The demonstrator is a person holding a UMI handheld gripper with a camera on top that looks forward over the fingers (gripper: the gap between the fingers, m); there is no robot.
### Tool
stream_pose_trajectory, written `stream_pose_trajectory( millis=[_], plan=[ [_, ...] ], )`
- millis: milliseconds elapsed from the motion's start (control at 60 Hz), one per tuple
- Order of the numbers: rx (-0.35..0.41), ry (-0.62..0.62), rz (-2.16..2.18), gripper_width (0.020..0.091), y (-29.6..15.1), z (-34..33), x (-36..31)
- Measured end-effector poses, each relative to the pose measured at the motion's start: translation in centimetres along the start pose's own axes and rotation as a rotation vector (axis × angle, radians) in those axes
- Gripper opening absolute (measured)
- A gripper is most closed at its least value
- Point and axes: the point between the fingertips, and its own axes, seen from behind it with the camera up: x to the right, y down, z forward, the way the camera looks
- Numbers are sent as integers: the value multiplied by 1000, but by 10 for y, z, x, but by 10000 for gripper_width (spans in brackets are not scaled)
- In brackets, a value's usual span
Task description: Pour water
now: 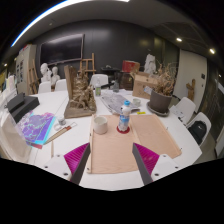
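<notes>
No text, label, brand or number is legible on the bottle (124, 119) or anything else here.

Your two task items stand upright on the bench (170, 140), just beyond the hand-held gripper (111, 165) fingers, which are spread wide with nothing between them. The cup (100, 124) is a short, pale, open-topped vessel at about 11 o'clock from the fingertips. The water bottle (124, 119) is at about 1 o'clock: clear, with a light blue label band and a red cap on top (contents too small to judge). Bottle and cup are near each other but not touching, both resting at the far edge of a tan mat (125, 145).
</notes>
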Motion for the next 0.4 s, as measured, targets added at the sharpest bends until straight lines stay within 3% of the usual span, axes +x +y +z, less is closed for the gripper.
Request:
stream_pose_trajectory(
  millis=[400],
  plan=[
    [-4,25,-40,858,10,-34,-11]
  ],
)
